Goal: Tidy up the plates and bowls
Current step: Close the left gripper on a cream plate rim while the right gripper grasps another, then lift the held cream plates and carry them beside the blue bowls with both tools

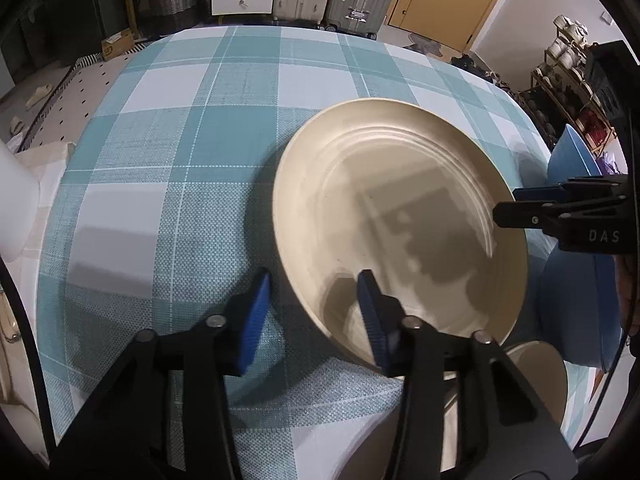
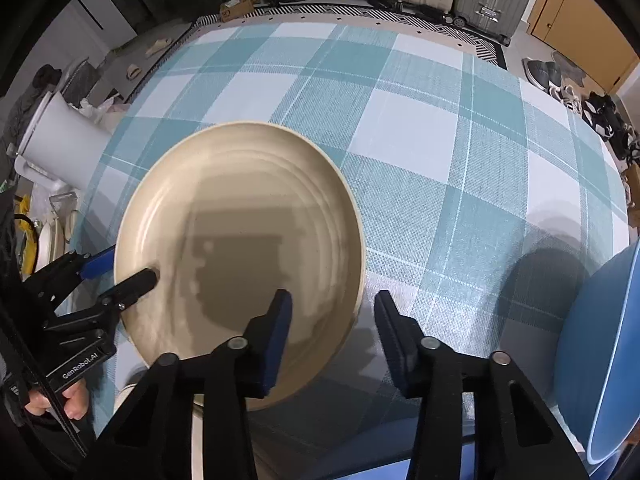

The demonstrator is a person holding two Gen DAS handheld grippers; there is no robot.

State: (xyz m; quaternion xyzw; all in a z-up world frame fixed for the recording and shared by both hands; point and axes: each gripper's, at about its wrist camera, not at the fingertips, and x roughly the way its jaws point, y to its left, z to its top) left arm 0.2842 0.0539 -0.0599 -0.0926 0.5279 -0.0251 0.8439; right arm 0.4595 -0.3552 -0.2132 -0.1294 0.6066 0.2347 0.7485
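A cream plate (image 1: pixel 400 224) lies on the checked cloth (image 1: pixel 168 184) of the table, and both grippers straddle its rim from opposite sides.

The left gripper (image 1: pixel 316 312) comes at the near-left edge: its right finger is over the inside of the plate, its left finger outside over the cloth, and the rim runs between them. The jaws stand partly open, with clear gaps on both sides of the rim, so the pads do not press it.

The right gripper (image 2: pixel 332 332) mirrors this at the plate's right edge, left finger over the plate's floor, right finger outside over the cloth. Its jaws are also part open, and a gap seems to remain, though the rim is blurred there.

A blue bowl (image 2: pixel 600 360) stands to the right of the right gripper, near its outer finger. Another cream dish (image 1: pixel 536 376) peeks out below the plate, just beside the left gripper's right finger; whether they touch cannot be told.
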